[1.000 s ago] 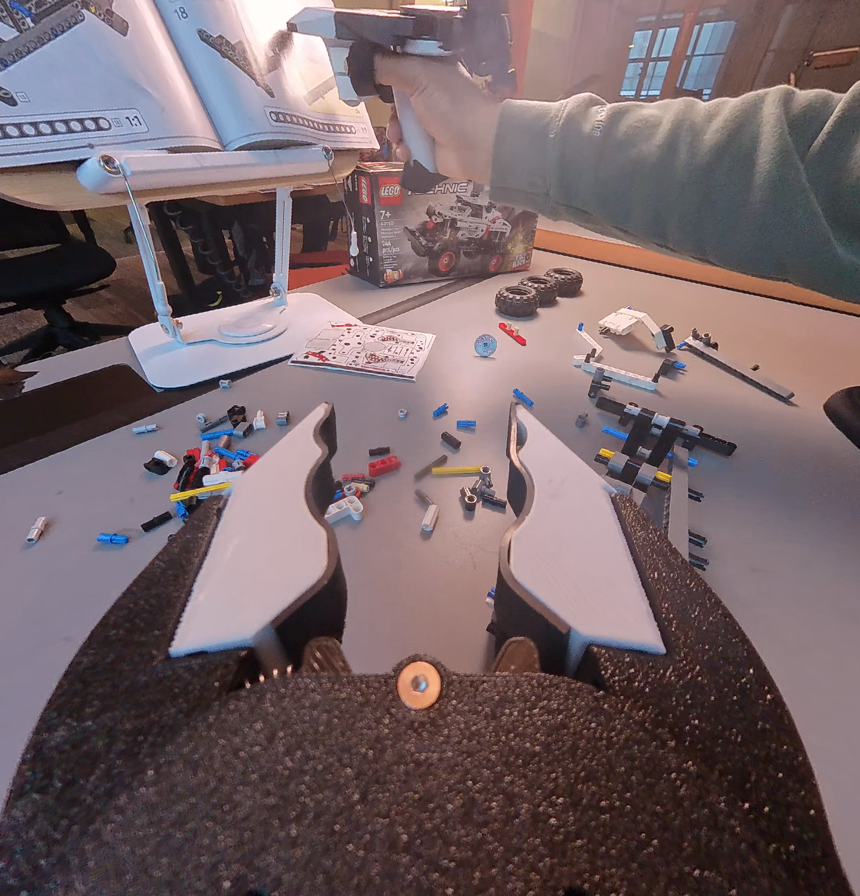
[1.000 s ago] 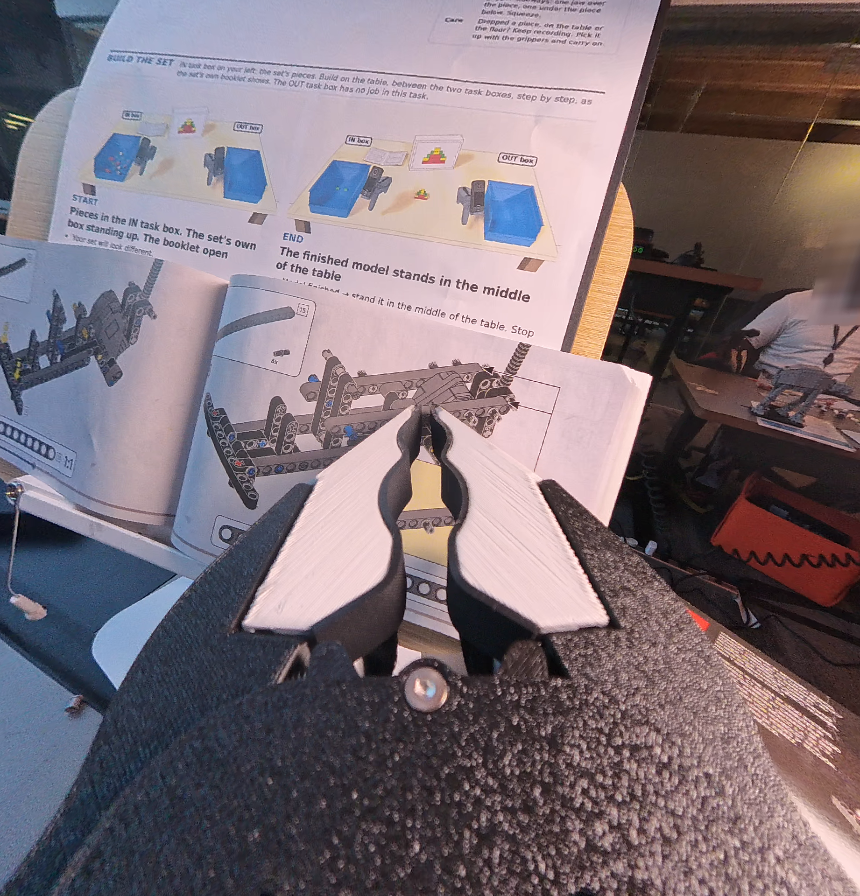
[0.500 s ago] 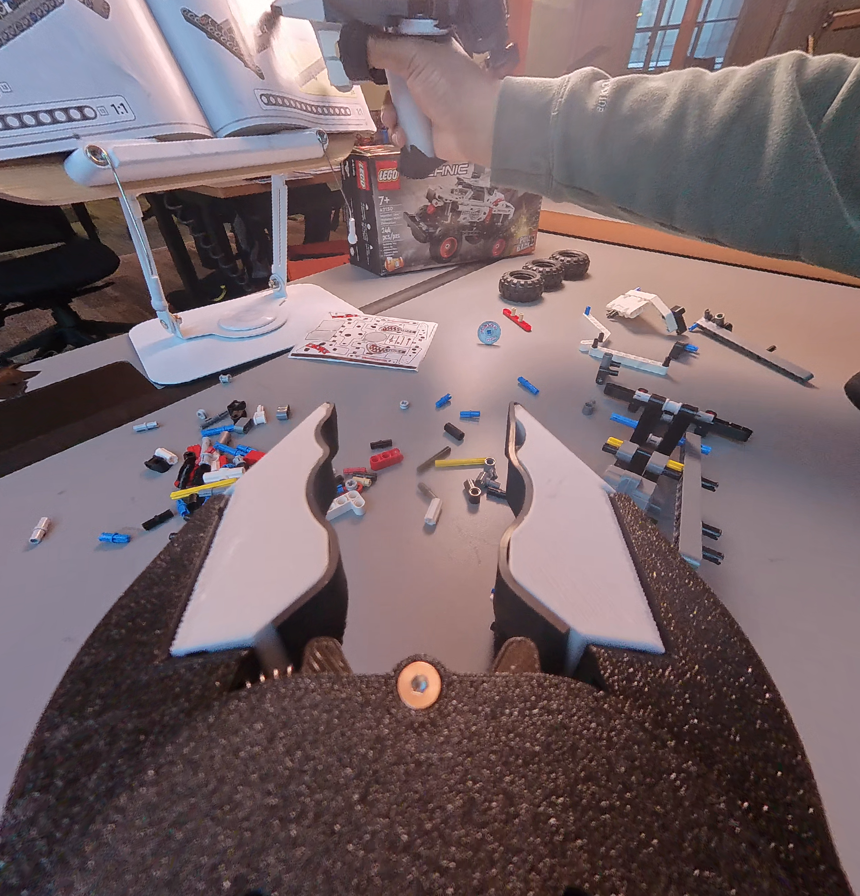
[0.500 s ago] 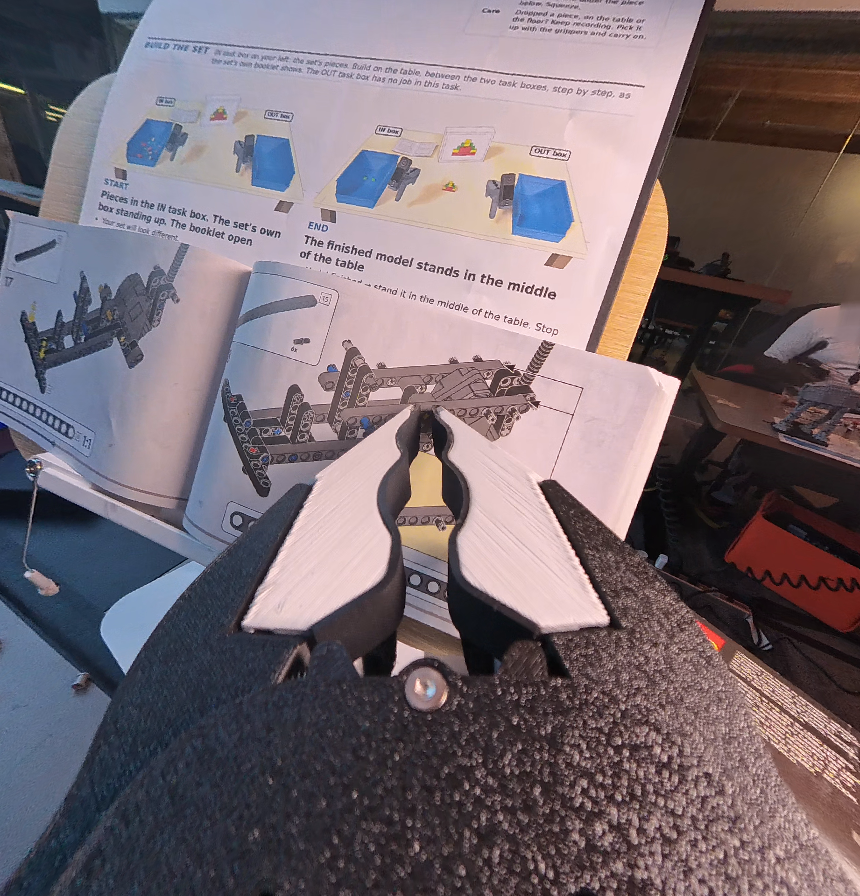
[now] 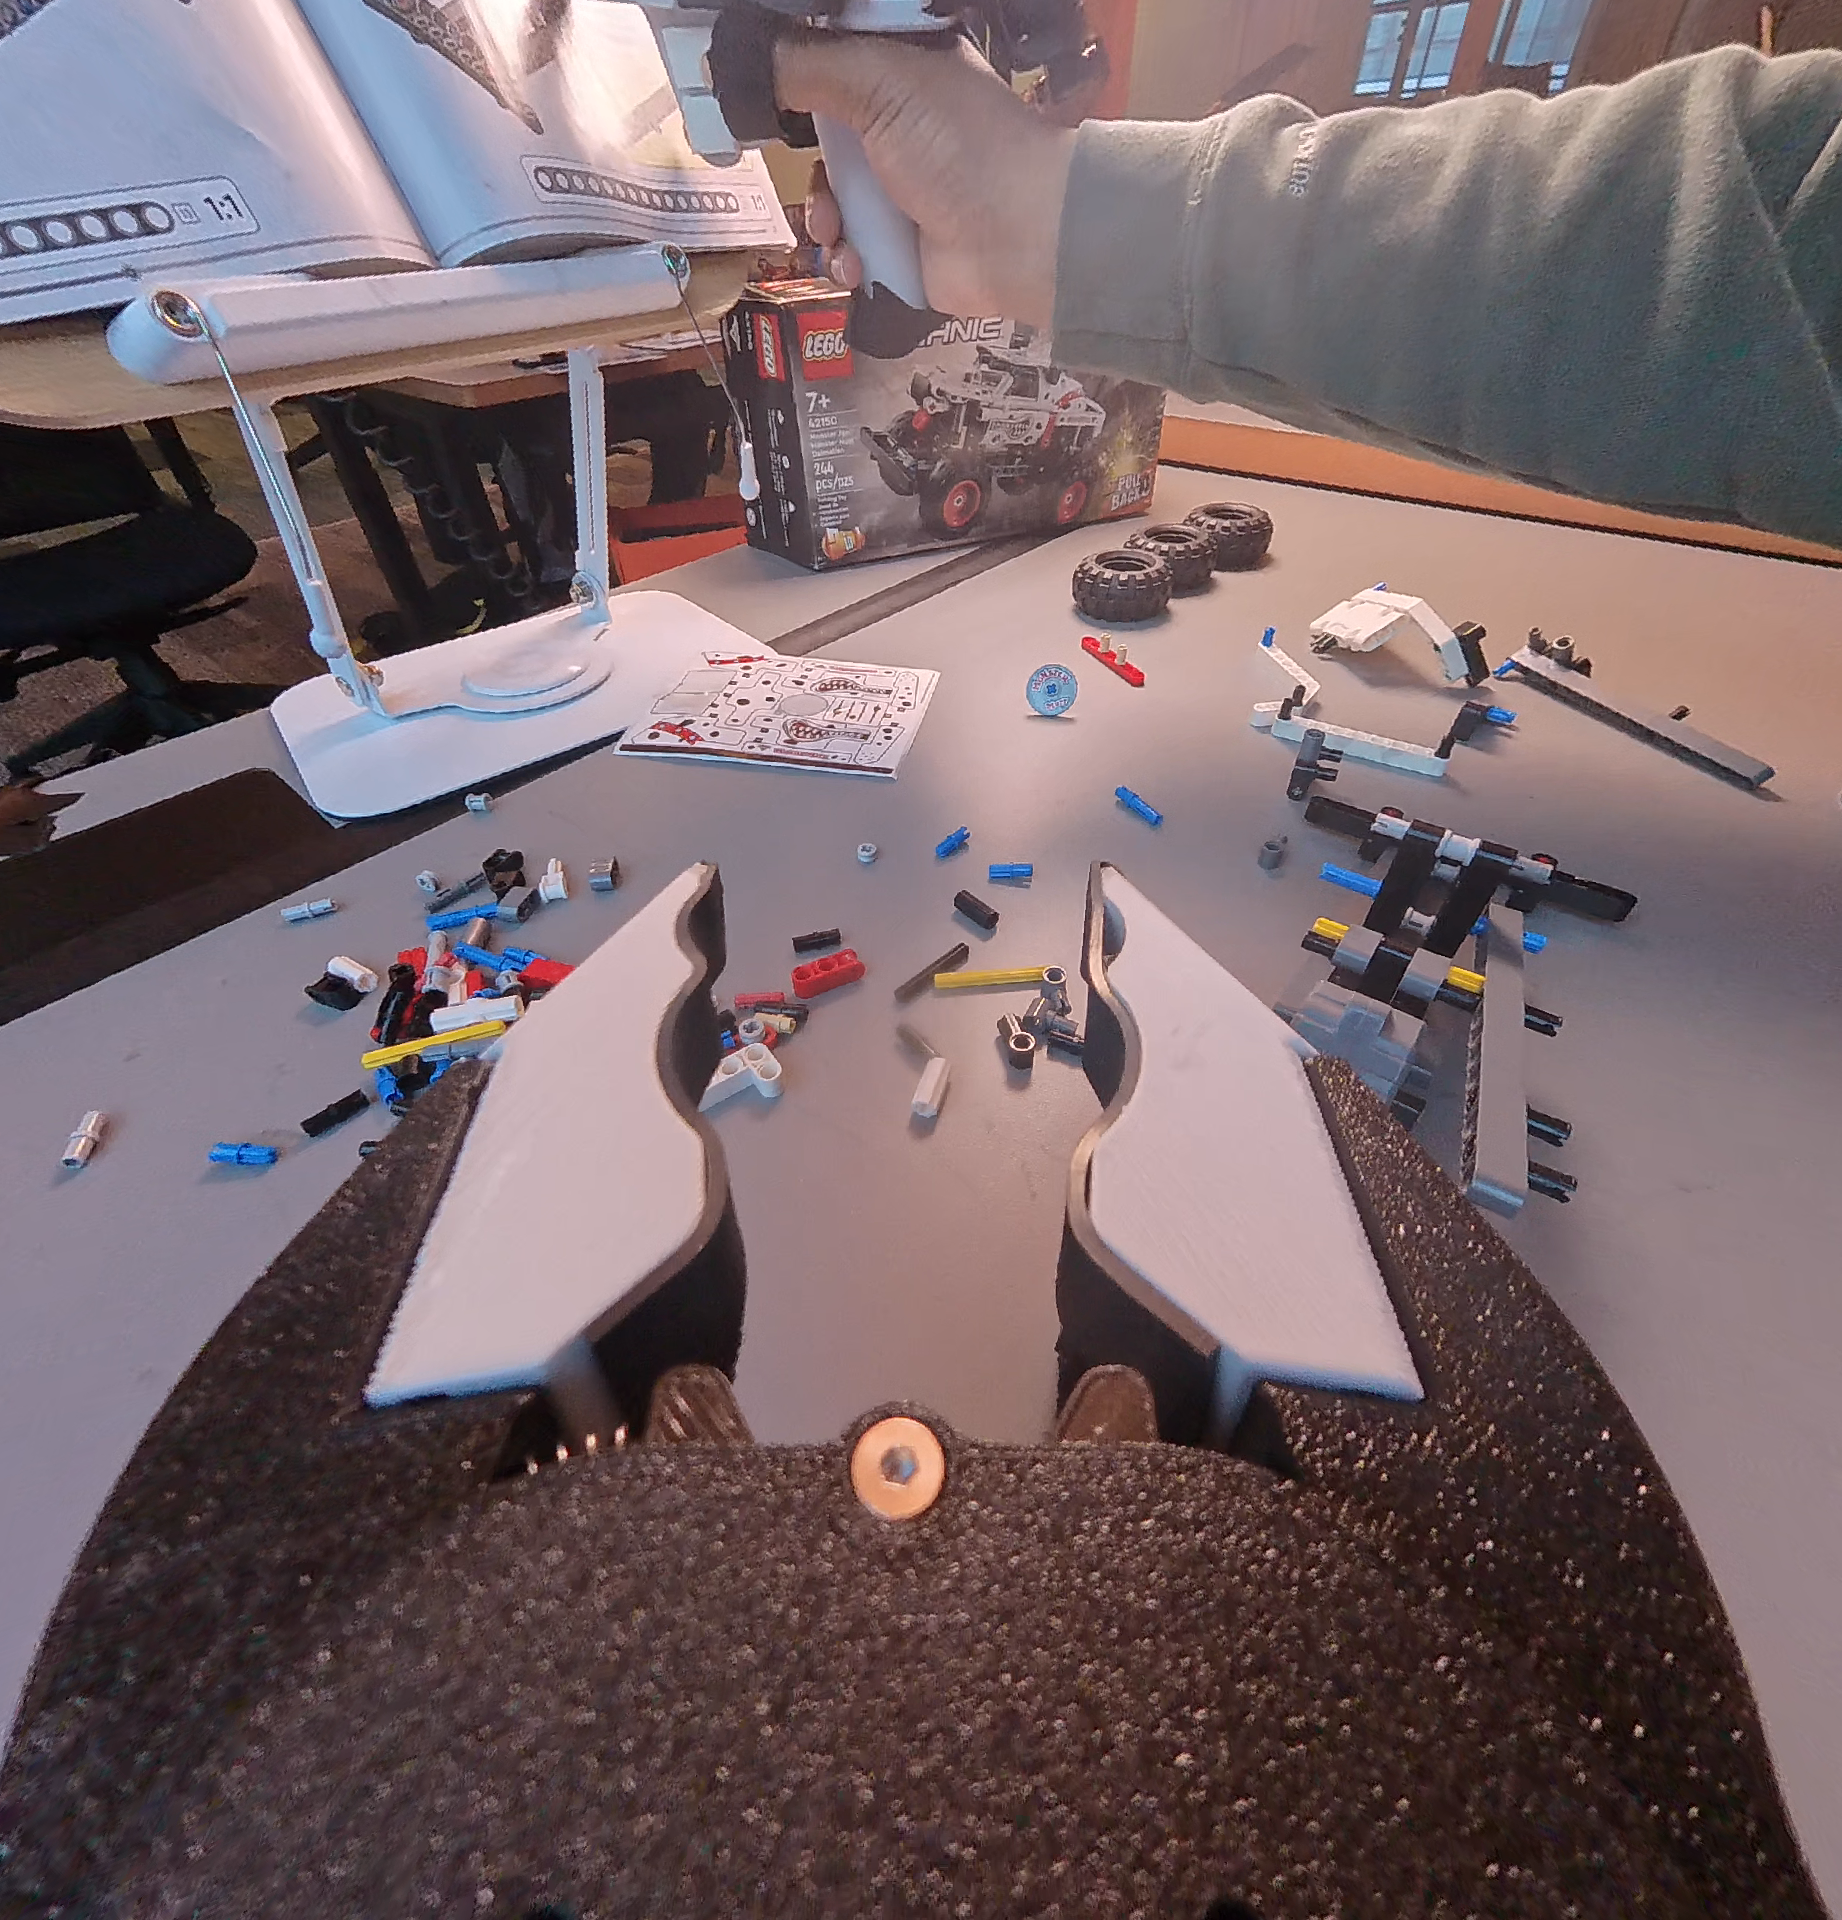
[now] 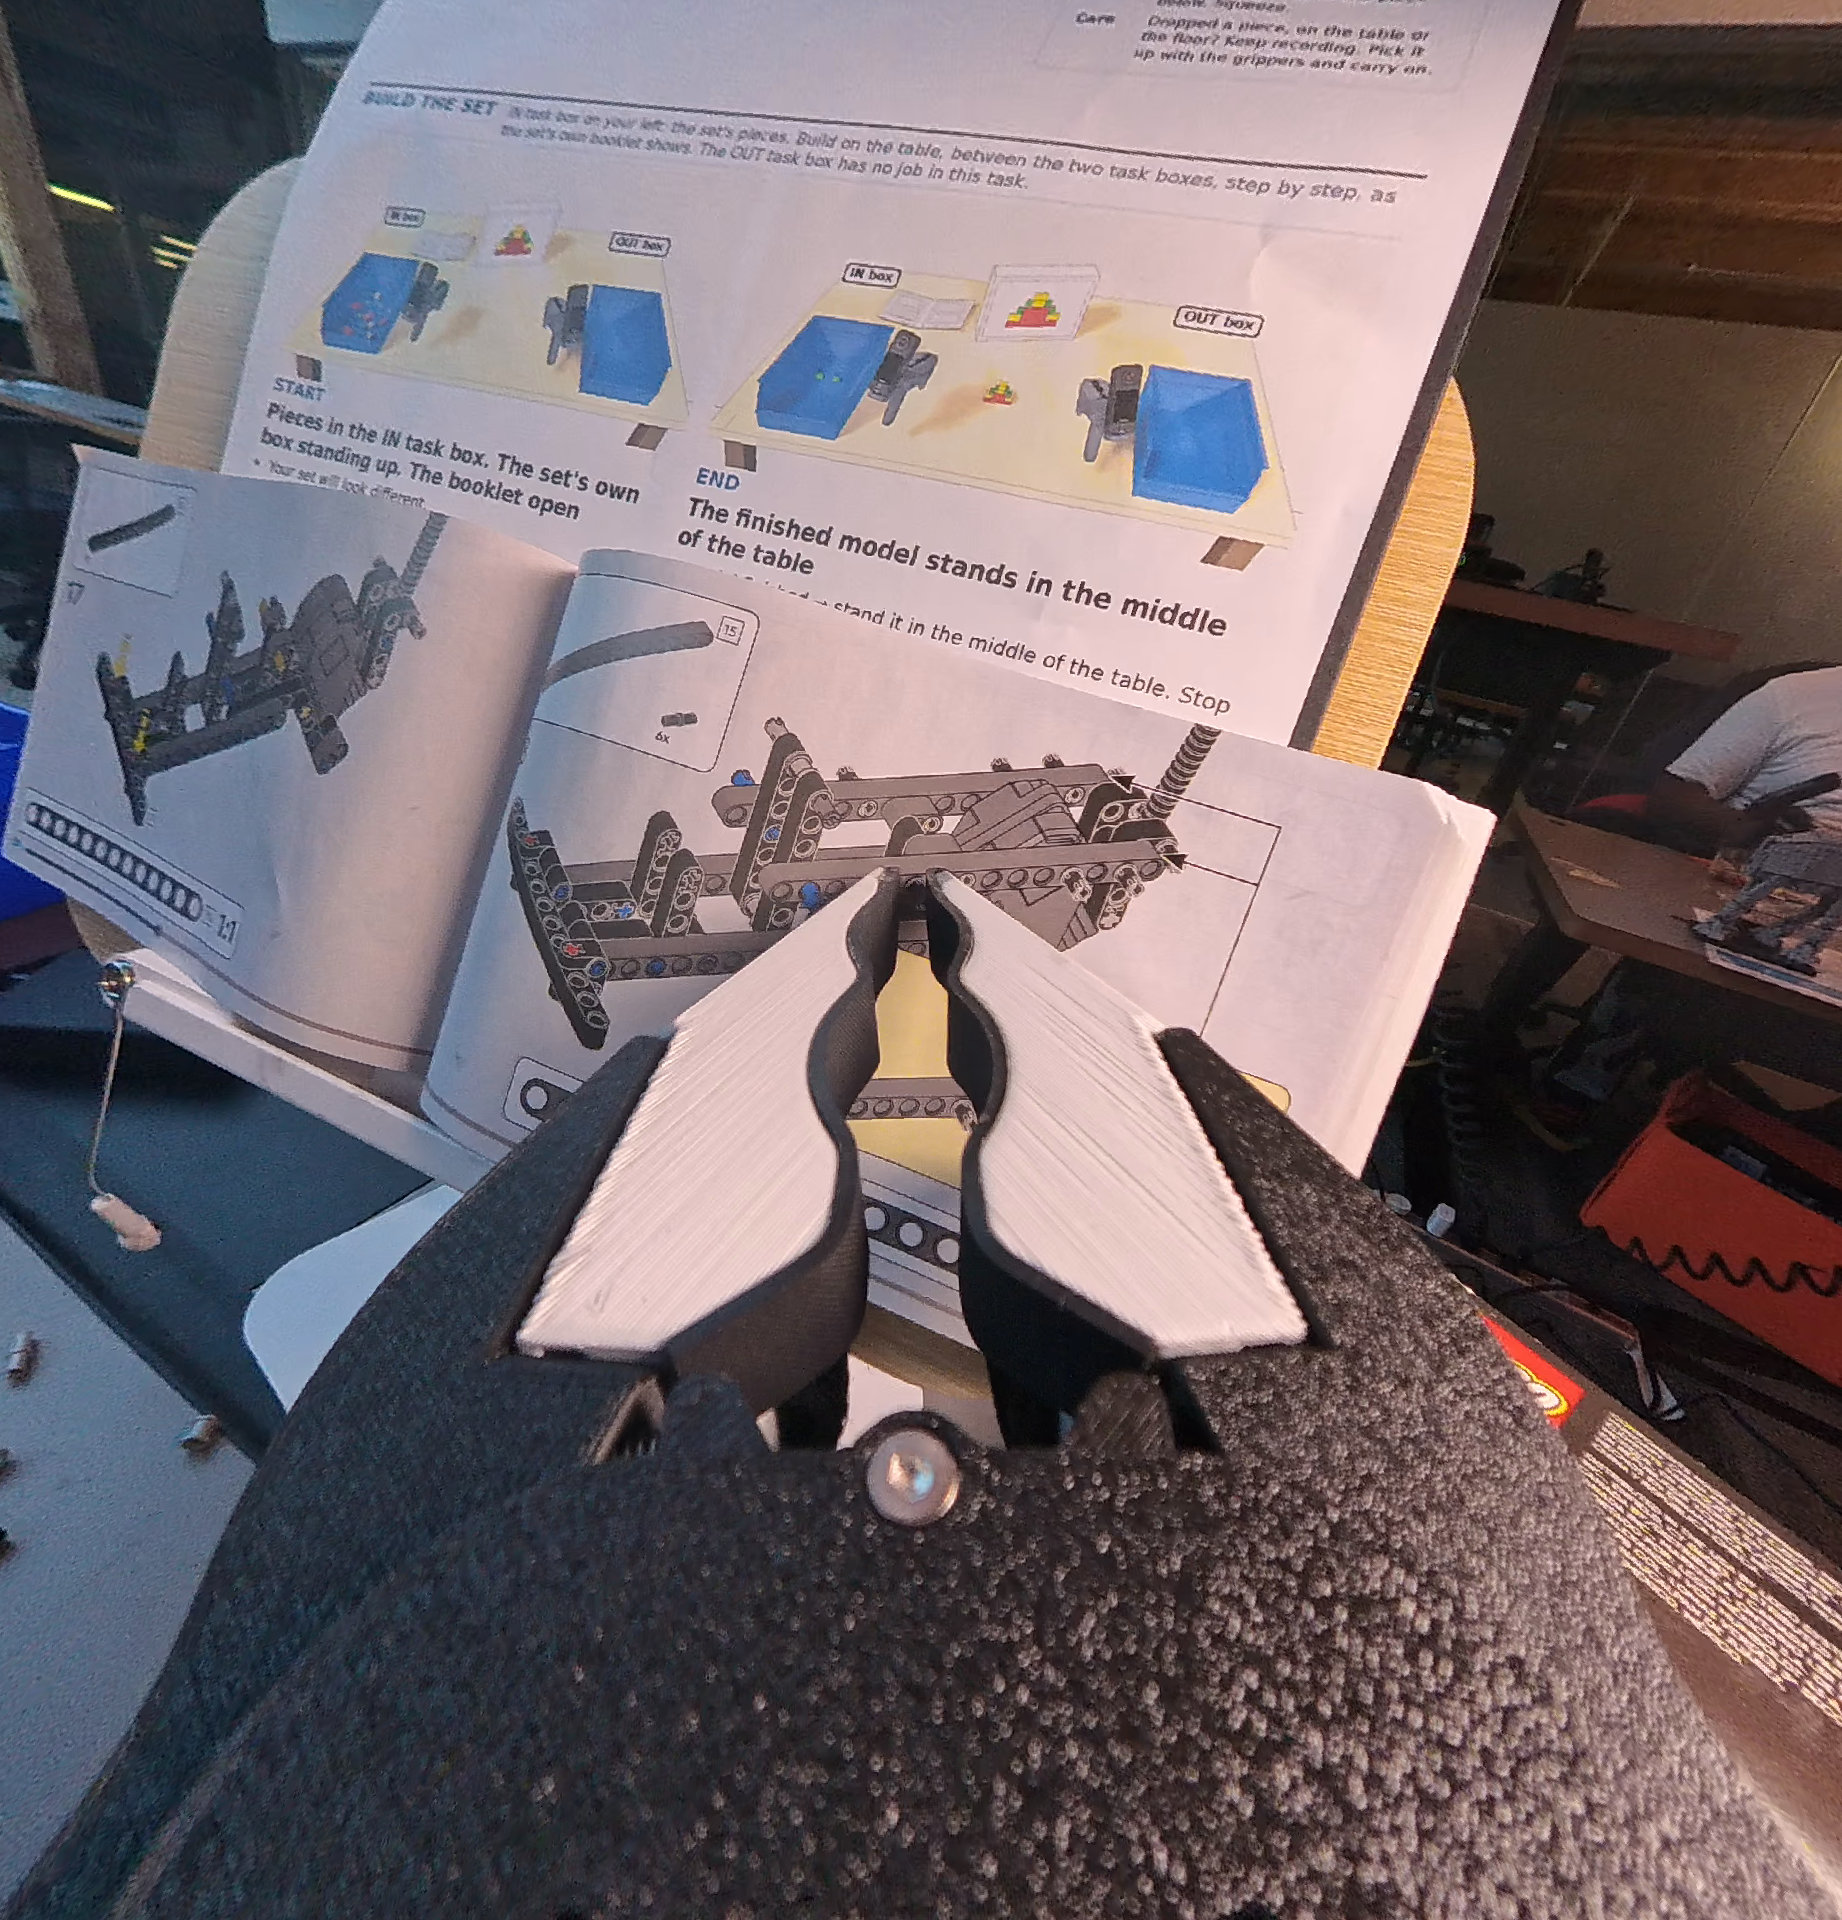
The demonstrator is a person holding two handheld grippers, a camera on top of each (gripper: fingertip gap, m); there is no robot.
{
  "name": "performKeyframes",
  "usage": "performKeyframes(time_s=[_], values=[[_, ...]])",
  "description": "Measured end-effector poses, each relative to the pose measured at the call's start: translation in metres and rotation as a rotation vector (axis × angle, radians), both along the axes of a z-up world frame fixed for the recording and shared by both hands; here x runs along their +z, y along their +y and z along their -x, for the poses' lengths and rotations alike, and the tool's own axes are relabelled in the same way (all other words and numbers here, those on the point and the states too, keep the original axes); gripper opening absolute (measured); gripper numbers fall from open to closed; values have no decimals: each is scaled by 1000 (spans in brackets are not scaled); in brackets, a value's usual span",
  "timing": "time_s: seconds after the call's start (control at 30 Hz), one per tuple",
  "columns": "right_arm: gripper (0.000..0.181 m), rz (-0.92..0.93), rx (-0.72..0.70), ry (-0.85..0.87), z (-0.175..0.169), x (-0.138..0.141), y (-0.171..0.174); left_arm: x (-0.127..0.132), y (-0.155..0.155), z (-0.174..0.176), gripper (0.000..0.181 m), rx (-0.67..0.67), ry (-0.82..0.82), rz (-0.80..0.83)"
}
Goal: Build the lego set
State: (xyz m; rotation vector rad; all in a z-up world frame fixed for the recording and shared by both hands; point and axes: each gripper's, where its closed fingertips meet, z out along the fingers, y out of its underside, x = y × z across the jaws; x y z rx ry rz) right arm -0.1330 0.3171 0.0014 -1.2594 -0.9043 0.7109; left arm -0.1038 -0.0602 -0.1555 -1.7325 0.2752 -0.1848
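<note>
The left gripper [image 5: 901, 883] hung low over the grey table [image 5: 1000, 1299] with its two white fingers spread wide and nothing between them. Beyond its tips lay loose lego pieces: a yellow axle [image 5: 990, 977], a red beam [image 5: 826, 975], a white angled connector [image 5: 748, 1072] and small blue pins [image 5: 1010, 871]. To the left of the fingers sat a denser pile of small parts [image 5: 449, 997] in red, blue, black and white. To the right, close beside the right finger, stood the partly built chassis [image 5: 1426, 966], black and grey with yellow and blue pins. Farther off on the right lay a white frame assembly [image 5: 1358, 743] and a long grey beam [image 5: 1644, 727]. Three black tyres [image 5: 1171, 561] sat in a row at the far side, next to the set's box [image 5: 948, 436], with a sticker sheet [image 5: 782, 712] flat on the table to their left.

The right gripper [image 6: 906, 883] was raised in front of the instruction booklet [image 6: 1000, 831], its fingers drawn nearly together with only a thin slit at the tips and nothing seen held there. The tips overlapped the drawing on the right-hand page; whether they touched the paper could not be told. The booklet stood open on a white stand [image 5: 460, 686] at the far left of the table, with a printed task sheet [image 6: 896, 312] propped behind it. In the left wrist view, a hand [image 5: 927, 177] in a green sleeve held that gripper's handle up by the booklet.
</note>
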Motion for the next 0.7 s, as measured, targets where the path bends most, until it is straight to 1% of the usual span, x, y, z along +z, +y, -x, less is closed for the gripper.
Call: performKeyframes(time_s=[0.7], values=[[4, -15, 20, -14, 5, 0, -11, -1, 0, -1, 69, -5, 6, 3]])
